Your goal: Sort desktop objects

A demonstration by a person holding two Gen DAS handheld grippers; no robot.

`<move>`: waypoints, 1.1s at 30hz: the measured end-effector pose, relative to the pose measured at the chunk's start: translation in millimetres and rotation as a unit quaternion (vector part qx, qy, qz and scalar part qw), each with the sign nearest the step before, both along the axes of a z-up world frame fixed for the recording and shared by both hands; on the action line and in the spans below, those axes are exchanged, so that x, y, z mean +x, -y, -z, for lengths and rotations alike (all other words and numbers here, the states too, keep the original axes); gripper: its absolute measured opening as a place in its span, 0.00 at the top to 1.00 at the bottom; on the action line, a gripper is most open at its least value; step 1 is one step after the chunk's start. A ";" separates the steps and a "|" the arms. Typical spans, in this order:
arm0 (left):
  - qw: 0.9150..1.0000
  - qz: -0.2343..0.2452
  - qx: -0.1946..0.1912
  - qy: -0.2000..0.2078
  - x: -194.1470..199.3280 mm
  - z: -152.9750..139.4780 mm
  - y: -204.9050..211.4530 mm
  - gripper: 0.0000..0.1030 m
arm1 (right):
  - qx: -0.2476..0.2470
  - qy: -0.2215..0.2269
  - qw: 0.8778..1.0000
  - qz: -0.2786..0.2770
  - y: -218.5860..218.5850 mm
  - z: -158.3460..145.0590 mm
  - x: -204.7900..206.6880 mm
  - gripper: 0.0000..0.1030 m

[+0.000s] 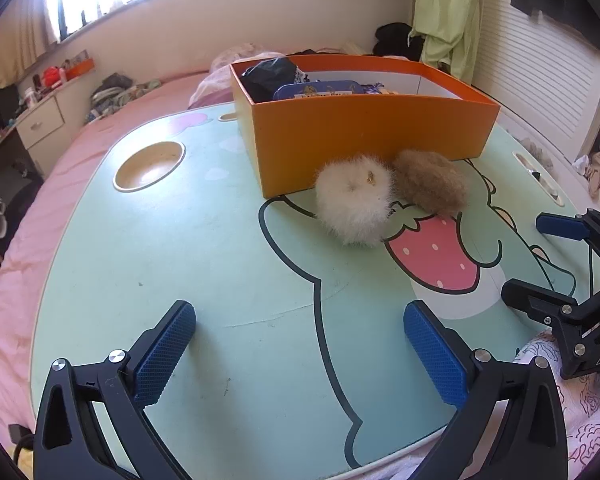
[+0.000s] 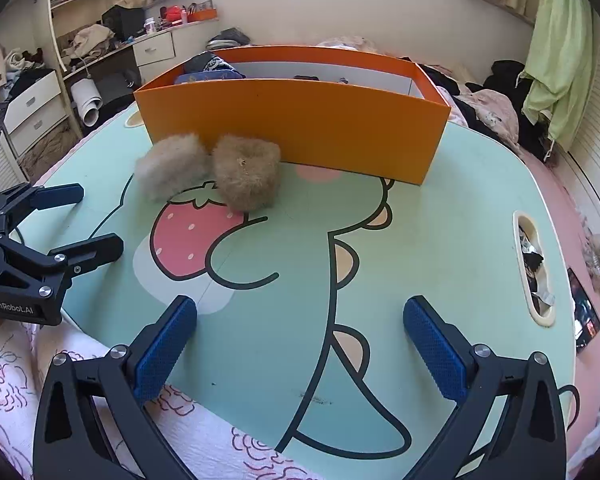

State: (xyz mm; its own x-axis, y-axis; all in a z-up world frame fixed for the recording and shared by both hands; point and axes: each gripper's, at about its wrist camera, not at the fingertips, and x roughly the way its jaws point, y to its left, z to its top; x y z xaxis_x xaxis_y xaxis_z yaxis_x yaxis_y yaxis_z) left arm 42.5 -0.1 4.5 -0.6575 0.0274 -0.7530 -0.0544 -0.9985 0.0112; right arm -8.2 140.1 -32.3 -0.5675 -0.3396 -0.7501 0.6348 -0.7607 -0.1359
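The tall orange cardboard box (image 2: 300, 128) hides most of its contents behind its near wall; a dark bundle (image 1: 270, 76) and blue tin (image 1: 320, 91) show only partly. The tin's label is unreadable.

Colours on my two feeds

I see a mint-green table (image 1: 220, 280) printed with a dark-outlined cartoon and a pink, white-dotted strawberry (image 1: 436, 256); an orange box (image 1: 364, 136), white inside; one white puff (image 1: 352, 200), one brown puff (image 1: 428, 188); pink bed sheet (image 1: 40, 220); black tools with blue textured pads (image 1: 164, 356).
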 end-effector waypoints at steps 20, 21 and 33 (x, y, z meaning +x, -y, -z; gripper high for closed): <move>1.000 0.000 0.000 0.000 0.8 0.5 -0.3 0.00 | -0.001 -0.001 1.000 -0.001 0.1 -0.1 0.9 0.00; 1.000 0.000 0.000 0.000 0.8 0.5 -0.3 0.00 | -0.001 -0.001 1.000 -0.001 -0.1 -0.3 1.0 0.00; 1.000 0.000 0.000 0.000 0.8 0.5 -0.6 0.00 | -0.001 -0.001 1.000 -0.002 1.0 1.0 2.6 0.00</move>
